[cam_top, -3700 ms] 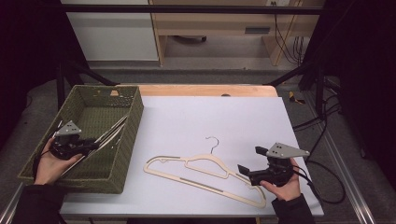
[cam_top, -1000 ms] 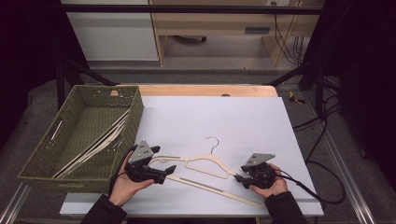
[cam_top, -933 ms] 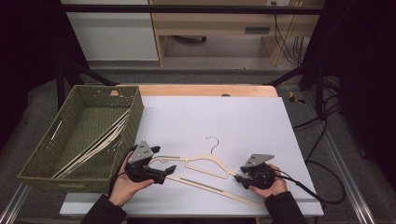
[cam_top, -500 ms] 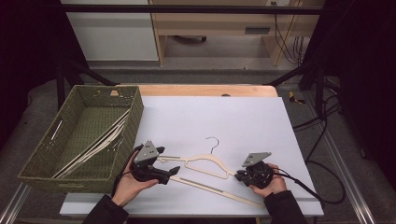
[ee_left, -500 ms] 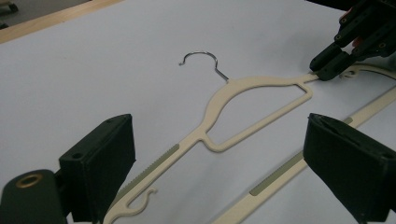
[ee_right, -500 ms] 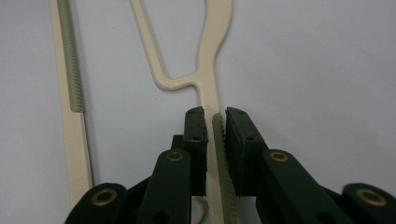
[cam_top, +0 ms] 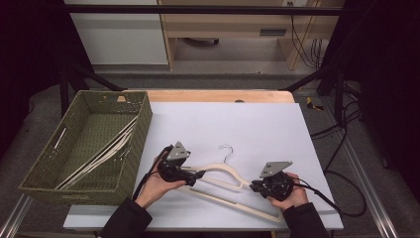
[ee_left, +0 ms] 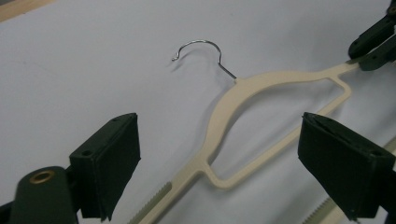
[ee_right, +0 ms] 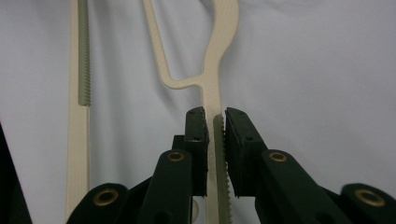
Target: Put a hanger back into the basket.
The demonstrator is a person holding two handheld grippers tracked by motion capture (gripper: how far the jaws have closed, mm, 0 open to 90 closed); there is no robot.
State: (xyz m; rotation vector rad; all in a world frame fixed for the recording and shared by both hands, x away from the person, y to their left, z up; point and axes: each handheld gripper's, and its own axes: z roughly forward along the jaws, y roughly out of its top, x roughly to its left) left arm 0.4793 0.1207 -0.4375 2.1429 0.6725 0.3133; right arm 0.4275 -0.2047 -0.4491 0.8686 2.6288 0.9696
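A: Hanger [cam_top: 225, 174] position, please: where does it lie on the table [cam_top: 257, 119]?

B: Cream hanger flat on the white table, near the person's edge, wire hook [cam_top: 226, 150] pointing away from the person. Long axis runs roughly left to right, slanting toward the near right corner. A second cream bar [cam_top: 233, 202] lies just beside it on the near side. Wicker basket [cam_top: 133, 148] sits at the left with other hangers inside.

A: Right gripper [cam_top: 257, 186] state?

B: Jaws have just been closing and now clamp the hanger's right shoulder arm; the right gripper view shows the ribbed strip pinched between both pads [ee_right: 196, 140]. Firm hold, by the look of it.

A: Left gripper [cam_top: 195, 174]?

B: Jaws wide apart, closing slightly, holding nothing. In the left gripper view the hanger's left shoulder and lower loop lie between and just beyond the two pads [ee_left: 112, 163], no contact visible.

A: So what does the next move turn on?

B: My reading: the left shoulder arm lies straight ahead of the left gripper, running along its pointing direction toward the right hand. The left gripper is the nearer one to that free end. It likely needs to drop over that arm and close across its width, so both ends are held before lifting toward the basket.
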